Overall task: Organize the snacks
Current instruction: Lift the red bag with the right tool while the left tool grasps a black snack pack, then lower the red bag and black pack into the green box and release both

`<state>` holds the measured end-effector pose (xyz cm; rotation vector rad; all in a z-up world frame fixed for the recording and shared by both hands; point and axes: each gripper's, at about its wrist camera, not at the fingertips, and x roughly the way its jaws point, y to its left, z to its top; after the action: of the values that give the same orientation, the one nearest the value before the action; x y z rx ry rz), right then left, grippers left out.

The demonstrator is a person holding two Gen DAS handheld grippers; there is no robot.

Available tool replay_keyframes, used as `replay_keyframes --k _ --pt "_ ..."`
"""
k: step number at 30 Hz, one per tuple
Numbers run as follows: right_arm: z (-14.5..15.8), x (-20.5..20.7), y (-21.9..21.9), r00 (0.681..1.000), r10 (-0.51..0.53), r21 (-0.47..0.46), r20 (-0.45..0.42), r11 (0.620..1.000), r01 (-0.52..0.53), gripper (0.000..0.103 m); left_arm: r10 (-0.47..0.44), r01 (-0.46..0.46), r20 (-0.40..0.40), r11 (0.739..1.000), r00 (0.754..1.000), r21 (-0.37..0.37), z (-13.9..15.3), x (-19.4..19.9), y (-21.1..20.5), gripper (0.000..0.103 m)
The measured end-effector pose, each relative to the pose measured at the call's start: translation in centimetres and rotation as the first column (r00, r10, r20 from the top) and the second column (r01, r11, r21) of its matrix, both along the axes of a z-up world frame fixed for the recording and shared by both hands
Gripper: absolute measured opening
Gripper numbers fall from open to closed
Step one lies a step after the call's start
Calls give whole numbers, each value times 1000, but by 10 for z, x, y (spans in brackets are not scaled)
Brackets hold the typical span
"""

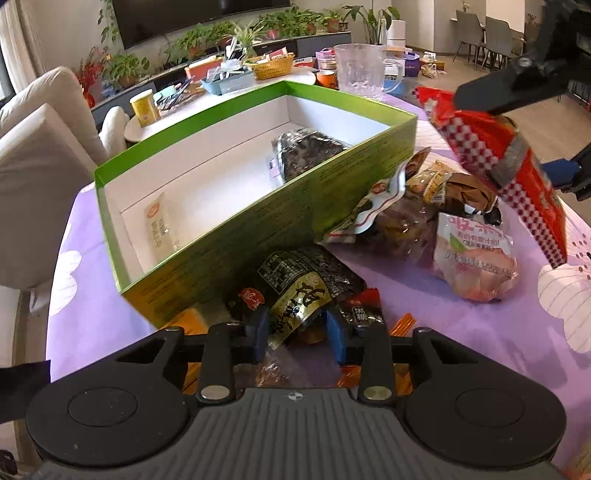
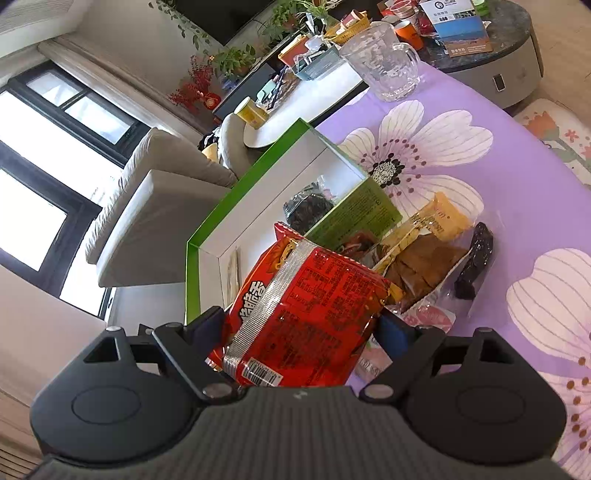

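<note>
the open box (image 1: pixel 229 206) is set on the desk (image 1: pixel 424 306), with two packets (image 1: pixel 306 151) lying inside. a pile of snack packets (image 1: pixel 436 206) is placed just right of the box. a glass pitcher (image 1: pixel 360 70) is positioned behind it.

- clear glass pitcher (image 2: pixel 382 70) on the purple floral tablecloth (image 2: pixel 480 177)
- yellow cup (image 1: pixel 144 108) on a white side table (beyond the cloth)
- potted plants (image 1: pixel 207 37) below a television (image 1: pixel 184 16)
- beige sofa (image 1: pixel 40 155)
</note>
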<state>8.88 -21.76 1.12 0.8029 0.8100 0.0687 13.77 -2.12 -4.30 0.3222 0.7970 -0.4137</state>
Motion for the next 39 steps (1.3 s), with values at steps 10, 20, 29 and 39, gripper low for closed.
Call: replay_keyframes --k 10,20,29,39 --pt "-4 -1 -11 1000 -16 4 4 1000 16 68 37 -34 77 999 996 -34 19 -3 -2 4" --pt "-6 2 -16 1000 -10 21 -4 1000 10 68 90 -90 27 996 996 1 7 21 -2 10" --pt "5 7 -13 1000 -3 -31 30 1000 4 68 116 -110 30 981 993 -158 34 18 10 1" --pt "22 41 1 994 23 -59 105 998 -17 68 190 -156 105 950 976 -269 76 17 31 1"
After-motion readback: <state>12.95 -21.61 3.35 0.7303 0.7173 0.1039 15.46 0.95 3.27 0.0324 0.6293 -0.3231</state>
